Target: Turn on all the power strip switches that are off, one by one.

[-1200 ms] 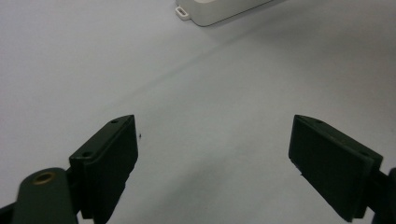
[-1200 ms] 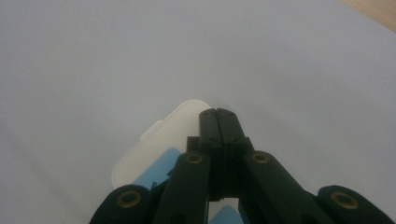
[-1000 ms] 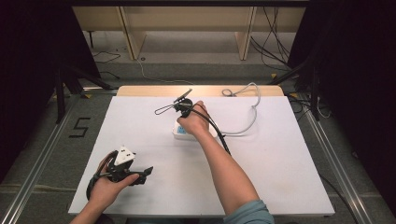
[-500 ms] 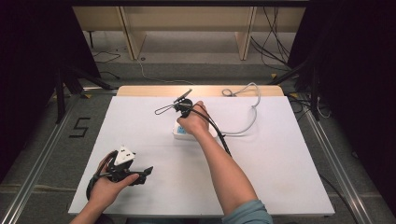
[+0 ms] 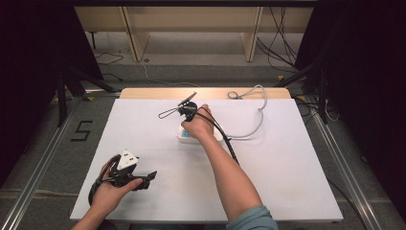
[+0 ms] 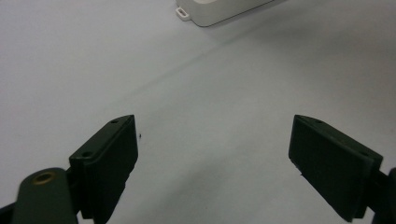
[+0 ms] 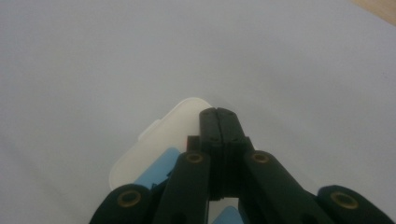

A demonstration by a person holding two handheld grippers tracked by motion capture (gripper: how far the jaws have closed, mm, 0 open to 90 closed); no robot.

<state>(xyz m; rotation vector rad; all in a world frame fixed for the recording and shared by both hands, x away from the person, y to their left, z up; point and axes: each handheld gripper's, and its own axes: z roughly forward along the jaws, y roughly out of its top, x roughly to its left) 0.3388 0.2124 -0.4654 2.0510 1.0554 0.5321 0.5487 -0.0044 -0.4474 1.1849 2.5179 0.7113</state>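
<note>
Little by way of change over the last second; same places as a moment ago for both grippers and for the power strip [image 5: 185, 135], which lies mid-counter, a little toward the far edge, partly under the right hand [image 5: 200, 125].

On the right: right gripper [image 7: 219, 115] with jaws pressed flat together and nothing visible between them; tips poised over the white rounded end of the strip, just past its blue socket face; touching the casing or hanging just above it, impossible to tell from the right gripper view.

On the left: left gripper [image 6: 215, 135] with jaws spread wide and empty; held low over the bare white counter [image 5: 287, 167] near its front left corner, well apart from the strip; a corner of the white casing just visible at the top of the left gripper view.

Behind the strip: grey cable [image 5: 261, 108] looping off toward the far edge of the counter, slack and undisturbed.

Meaning for the work, as a judgement: a pause rather than progress; closed tips parked on the strip suggest a press or a steadying hold in hand, not a lift; no sign of the strip sliding or tilting; left side apparently waiting its turn; next useful move likely a small, deliberate one from the right, with slipping off the rounded end as the main risk.
</note>
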